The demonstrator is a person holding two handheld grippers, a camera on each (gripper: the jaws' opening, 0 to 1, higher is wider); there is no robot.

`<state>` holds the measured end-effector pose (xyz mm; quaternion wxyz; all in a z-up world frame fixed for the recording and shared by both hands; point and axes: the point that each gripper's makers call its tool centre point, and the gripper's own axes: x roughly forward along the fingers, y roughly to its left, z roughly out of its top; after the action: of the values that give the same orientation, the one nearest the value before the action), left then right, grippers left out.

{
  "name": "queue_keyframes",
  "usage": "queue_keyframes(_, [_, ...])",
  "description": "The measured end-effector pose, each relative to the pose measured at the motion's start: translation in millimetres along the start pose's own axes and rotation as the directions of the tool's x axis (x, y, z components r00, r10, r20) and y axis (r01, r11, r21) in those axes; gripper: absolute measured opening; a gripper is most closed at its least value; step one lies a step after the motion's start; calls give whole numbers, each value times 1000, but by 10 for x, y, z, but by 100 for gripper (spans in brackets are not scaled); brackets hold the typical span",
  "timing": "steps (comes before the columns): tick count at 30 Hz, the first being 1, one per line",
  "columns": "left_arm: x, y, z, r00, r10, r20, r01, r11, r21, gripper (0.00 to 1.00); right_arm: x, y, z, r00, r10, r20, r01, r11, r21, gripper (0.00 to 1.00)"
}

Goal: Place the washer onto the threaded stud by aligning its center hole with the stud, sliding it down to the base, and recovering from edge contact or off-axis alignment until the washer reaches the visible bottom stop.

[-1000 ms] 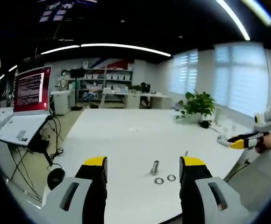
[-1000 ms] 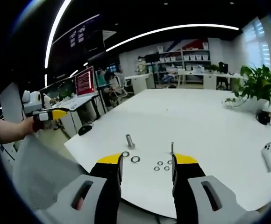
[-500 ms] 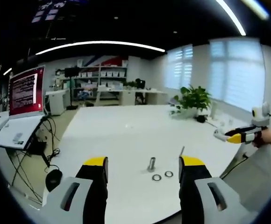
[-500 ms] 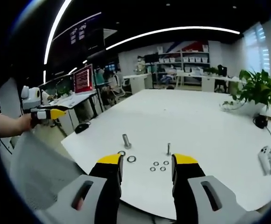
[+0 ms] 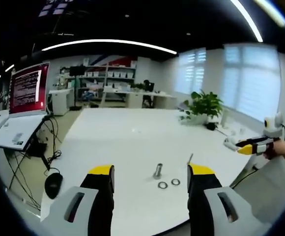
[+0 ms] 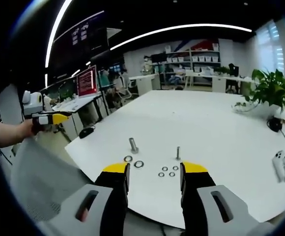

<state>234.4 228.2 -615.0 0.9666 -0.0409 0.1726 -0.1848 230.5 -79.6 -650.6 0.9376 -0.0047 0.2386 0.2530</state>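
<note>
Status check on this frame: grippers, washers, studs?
Left gripper and right gripper open, empty, above the table. Washers loose beside both studs. Nothing blocking.

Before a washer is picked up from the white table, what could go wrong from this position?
1. The washers are small and lie flat; the big pair touch or nearly touch, so the open right tool may nudge both or slip off.
2. There are two studs: a thick one and a thin one. A washer may go to the wrong stud.
3. The washers lie near the table edge; a pushed one might fall off.
</note>
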Motion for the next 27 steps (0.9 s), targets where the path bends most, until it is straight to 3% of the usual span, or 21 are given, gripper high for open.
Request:
queue_keyframes(5, [-6,79,-25,1000,18,-3,-18,999,-38,58,-3,-37,-16,1000,-9,-4,9,1000,30,43])
queue_keyframes(10, [-17,98,-22,1000,27,2,-26,998,-61,58,12,20,-30,1000,12,-19,-12,1000,-3,42])
queue_keyframes(27, [-23,129,-22,998,58,-19,-59,997,-46,54,-10,10,-2,1000,24,8,-24,999,30,42])
